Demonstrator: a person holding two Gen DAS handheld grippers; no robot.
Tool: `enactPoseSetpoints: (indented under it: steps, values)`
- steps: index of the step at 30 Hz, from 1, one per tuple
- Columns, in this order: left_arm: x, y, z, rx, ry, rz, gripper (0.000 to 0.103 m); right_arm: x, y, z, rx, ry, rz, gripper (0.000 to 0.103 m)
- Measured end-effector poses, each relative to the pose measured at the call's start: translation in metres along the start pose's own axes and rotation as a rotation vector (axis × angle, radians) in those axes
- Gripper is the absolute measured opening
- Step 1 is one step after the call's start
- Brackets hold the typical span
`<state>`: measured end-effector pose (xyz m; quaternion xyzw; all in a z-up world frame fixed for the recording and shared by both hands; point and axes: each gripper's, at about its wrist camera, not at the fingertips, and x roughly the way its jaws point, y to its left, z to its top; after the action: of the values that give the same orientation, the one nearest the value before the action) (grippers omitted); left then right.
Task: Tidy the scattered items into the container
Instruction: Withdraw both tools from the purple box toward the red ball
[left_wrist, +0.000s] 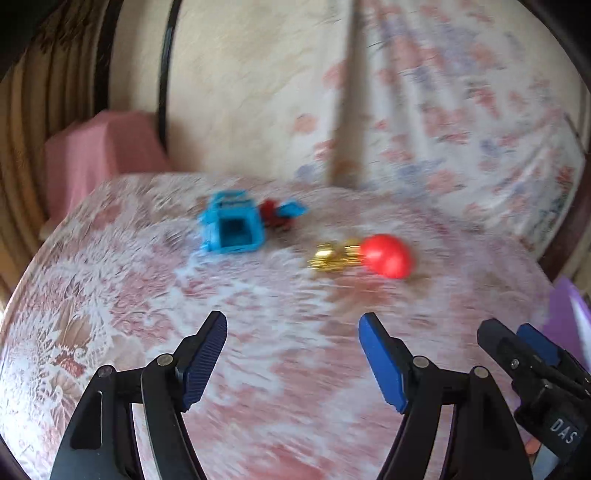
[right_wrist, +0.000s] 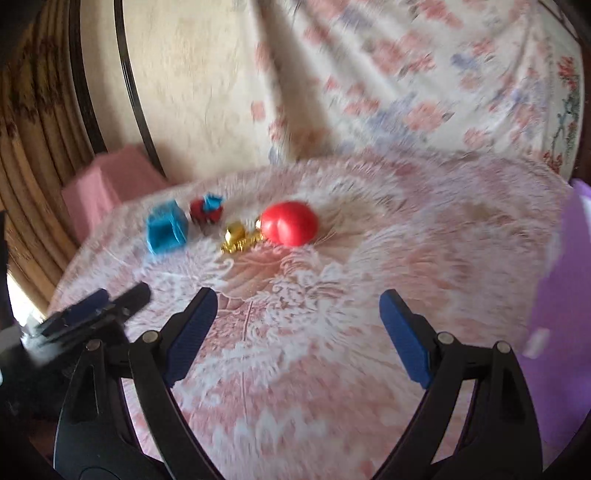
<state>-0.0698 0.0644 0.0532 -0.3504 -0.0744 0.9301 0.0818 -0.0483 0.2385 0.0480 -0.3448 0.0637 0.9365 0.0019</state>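
On the pink lace tablecloth (left_wrist: 258, 369) lie a blue hollow toy box (left_wrist: 231, 230), a small red and blue toy (left_wrist: 280, 214), a gold trinket (left_wrist: 330, 256) and a red round object (left_wrist: 388, 254). They also show in the right wrist view: the blue box (right_wrist: 166, 230), the red and blue toy (right_wrist: 207, 208), the gold trinket (right_wrist: 238, 236), the red object (right_wrist: 290, 223). My left gripper (left_wrist: 291, 354) is open and empty, short of the items. My right gripper (right_wrist: 299, 332) is open and empty. A purple container (right_wrist: 561, 295) stands at the right edge. Both views are blurred.
A pink cloth-covered block (left_wrist: 99, 155) stands beyond the table's far left edge. A floral sheet (left_wrist: 461, 110) hangs behind the table. The right gripper's fingers (left_wrist: 532, 347) show at the right of the left wrist view, the left gripper's fingers (right_wrist: 92, 306) at the left of the right wrist view.
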Motion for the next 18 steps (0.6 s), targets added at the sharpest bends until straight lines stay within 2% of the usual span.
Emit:
enactPoseSetpoints:
  steps: [5, 8, 11, 15, 18]
  values:
    - [0.047, 0.042, 0.003, -0.042, 0.059, 0.063, 0.074, 0.060, 0.010, 0.003, -0.028, 0.079, -0.031, 0.090]
    - [0.075, 0.067, 0.004, -0.067, 0.095, 0.101, 0.074, 0.078, 0.004, 0.005, -0.014, 0.116, -0.043, 0.090]
    - [0.087, 0.074, 0.008, -0.076, 0.093, 0.119, 0.074, 0.087, -0.003, 0.012, 0.024, 0.120, -0.028, 0.090]
    - [0.099, 0.076, 0.020, -0.085, 0.074, 0.129, 0.074, 0.105, -0.003, 0.024, -0.004, 0.108, -0.035, 0.090]
    - [0.108, 0.075, 0.031, -0.083, 0.056, 0.137, 0.074, 0.118, -0.004, 0.032, 0.007, 0.107, -0.009, 0.090]
